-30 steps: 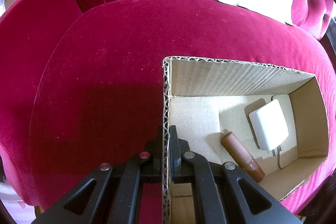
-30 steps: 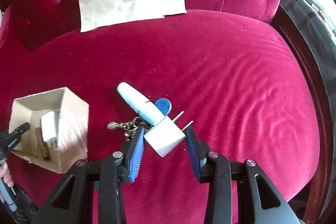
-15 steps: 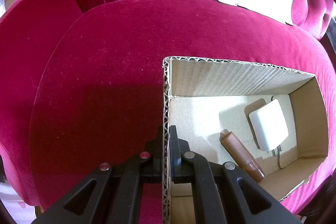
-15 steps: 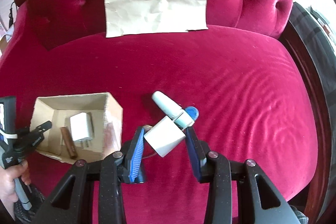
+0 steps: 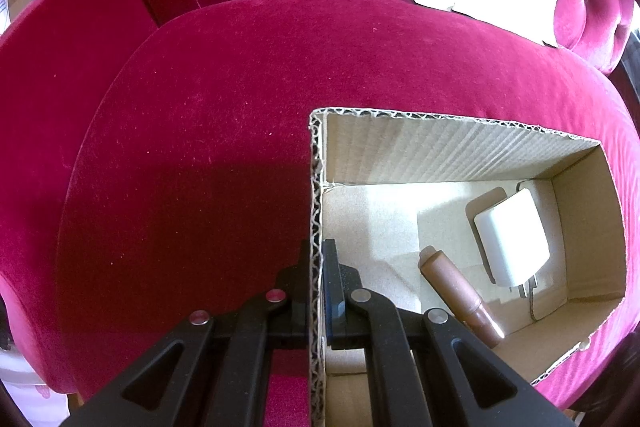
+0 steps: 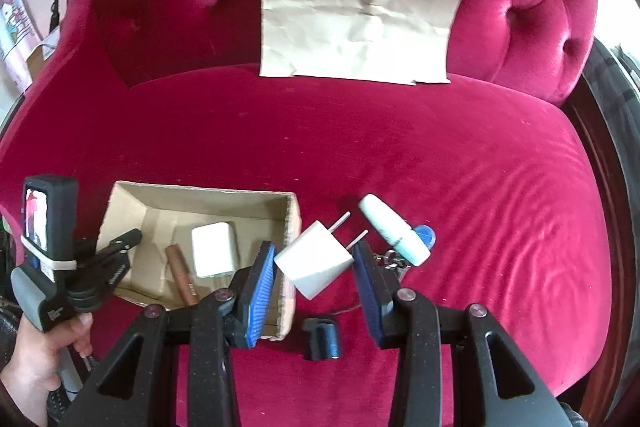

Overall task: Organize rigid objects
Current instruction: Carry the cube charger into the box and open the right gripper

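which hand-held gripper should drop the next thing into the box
The right hand-held gripper: it already holds a white charger beside the cardboard box. The left hand-held gripper is shut on the box's wall, steadying it.

Tufted crimson velvet sofa (image 6: pixel 400 155), sunlit, brown paper (image 6: pixel 360 15) against backrest

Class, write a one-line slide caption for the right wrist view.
Right claw carries a white charger toward the cardboard box.
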`<control>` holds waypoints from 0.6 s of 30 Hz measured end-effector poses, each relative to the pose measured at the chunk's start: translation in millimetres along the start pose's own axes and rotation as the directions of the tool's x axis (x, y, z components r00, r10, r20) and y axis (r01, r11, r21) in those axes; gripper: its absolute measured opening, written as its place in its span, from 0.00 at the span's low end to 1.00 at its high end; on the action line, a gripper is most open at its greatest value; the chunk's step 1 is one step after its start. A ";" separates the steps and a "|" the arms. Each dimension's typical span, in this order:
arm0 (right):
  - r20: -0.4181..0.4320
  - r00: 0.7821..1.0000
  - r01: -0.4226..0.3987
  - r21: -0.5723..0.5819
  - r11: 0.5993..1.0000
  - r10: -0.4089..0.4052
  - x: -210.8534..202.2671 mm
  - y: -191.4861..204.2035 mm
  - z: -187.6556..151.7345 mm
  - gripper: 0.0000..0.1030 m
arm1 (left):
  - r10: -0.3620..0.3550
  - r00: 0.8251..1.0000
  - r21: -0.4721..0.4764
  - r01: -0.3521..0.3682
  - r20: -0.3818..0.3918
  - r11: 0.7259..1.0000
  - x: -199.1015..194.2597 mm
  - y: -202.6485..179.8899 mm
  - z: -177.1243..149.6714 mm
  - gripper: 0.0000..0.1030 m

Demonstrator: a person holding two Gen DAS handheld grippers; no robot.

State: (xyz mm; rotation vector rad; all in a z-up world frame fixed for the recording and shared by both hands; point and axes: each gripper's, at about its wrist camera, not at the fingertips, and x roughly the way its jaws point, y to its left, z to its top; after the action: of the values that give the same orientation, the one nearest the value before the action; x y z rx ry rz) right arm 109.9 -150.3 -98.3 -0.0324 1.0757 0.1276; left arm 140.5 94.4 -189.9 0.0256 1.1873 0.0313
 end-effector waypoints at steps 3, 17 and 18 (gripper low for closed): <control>-0.001 1.000 -0.013 -0.017 1.000 0.013 1.2 10.2 0.8 0.41 | 0.000 1.000 -0.001 0.000 0.000 1.000 0.3 -0.2 0.0 0.03; -0.041 0.997 -0.071 -0.065 0.995 0.068 25.5 51.8 0.8 0.41 | -0.002 1.000 0.000 0.002 0.001 1.000 -0.1 2.4 0.6 0.03; -0.044 0.997 -0.072 -0.070 0.995 0.069 27.7 54.7 0.7 0.41 | -0.002 1.000 0.000 0.002 0.001 1.000 -0.2 2.6 0.5 0.03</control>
State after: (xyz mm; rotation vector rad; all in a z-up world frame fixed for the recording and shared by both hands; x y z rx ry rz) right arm 116.9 -93.6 -120.5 -0.0622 1.1139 0.2302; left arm 140.9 97.0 -189.5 0.0246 1.1864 0.0291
